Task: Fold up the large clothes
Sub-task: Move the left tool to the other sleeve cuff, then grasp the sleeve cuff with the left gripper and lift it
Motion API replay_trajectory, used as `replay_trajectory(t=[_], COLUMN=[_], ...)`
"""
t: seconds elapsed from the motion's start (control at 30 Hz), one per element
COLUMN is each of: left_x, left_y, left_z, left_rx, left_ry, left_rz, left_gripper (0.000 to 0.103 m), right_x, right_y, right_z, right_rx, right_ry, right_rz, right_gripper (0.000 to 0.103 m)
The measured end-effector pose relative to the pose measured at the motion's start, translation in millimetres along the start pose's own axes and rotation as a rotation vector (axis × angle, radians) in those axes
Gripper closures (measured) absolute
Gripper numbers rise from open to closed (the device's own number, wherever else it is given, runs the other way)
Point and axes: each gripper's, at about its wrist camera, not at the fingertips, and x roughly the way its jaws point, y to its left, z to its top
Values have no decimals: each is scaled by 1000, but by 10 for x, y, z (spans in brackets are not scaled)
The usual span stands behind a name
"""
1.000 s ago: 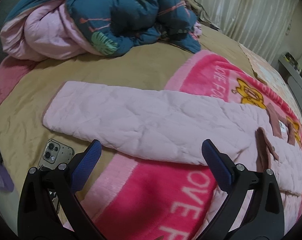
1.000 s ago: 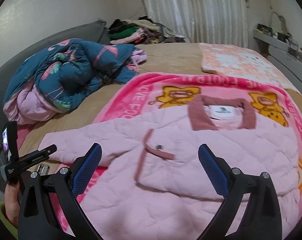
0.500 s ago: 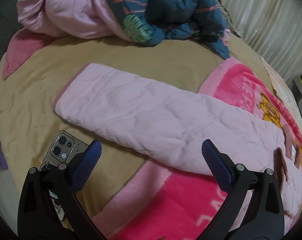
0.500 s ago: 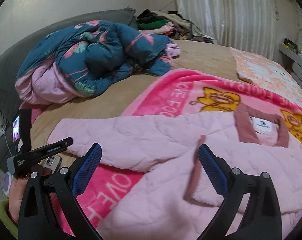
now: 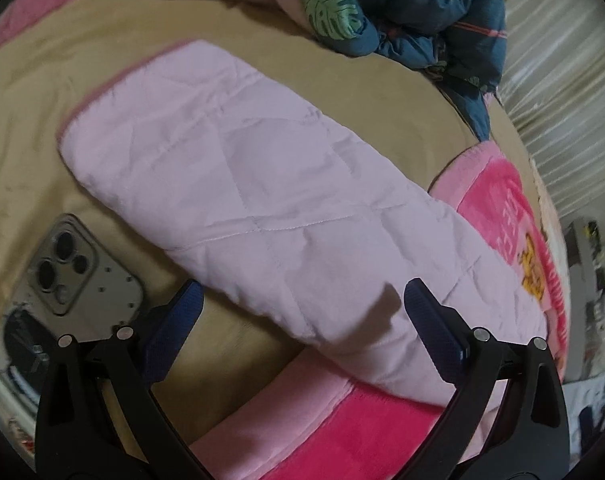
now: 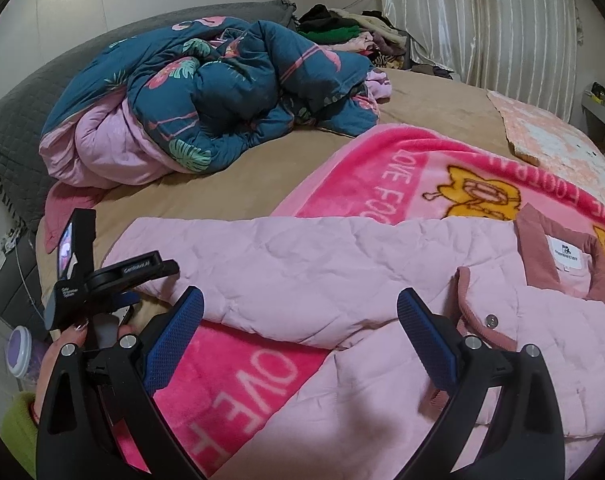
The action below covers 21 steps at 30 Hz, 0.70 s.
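A pale pink quilted jacket lies flat on the bed, with a dusty-pink collar and front placket. Its left sleeve stretches out over the tan sheet, cuff at far left. My left gripper is open, low over the sleeve's near edge, with nothing between the blue pads. It also shows in the right wrist view, held by a hand beside the cuff. My right gripper is open and empty above the sleeve where it meets the body.
A phone lies on the tan sheet beside the sleeve, close to my left gripper. A bright pink blanket lies under the jacket. A teal and pink duvet is heaped at the back. Clothes pile by the curtain.
My left gripper has moved left and closer down to the sleeve, which now fills its view. My right gripper has swung left towards the sleeve. Both stayed open.
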Motion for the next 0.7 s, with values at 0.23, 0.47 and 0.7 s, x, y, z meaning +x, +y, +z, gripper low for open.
replay_trajectory(t=[0.23,0.47,0.7], left_x=[193,256,27], left_y=[104,97,84], left_z=[113,294,413], left_rx=[-82,-84,-50], left_ry=[-26,-102,-177], left_rz=[-6,40,32], left_gripper=[9,27,79], right_x=[-48,-181,-320], right_y=[-185,-446,-753], right_z=[-45,-131,-209], right_rx=[34,61,121], right_ry=[-13,-21,-40], right_rz=[-16,-51,-86], right_gripper=[6,6,6])
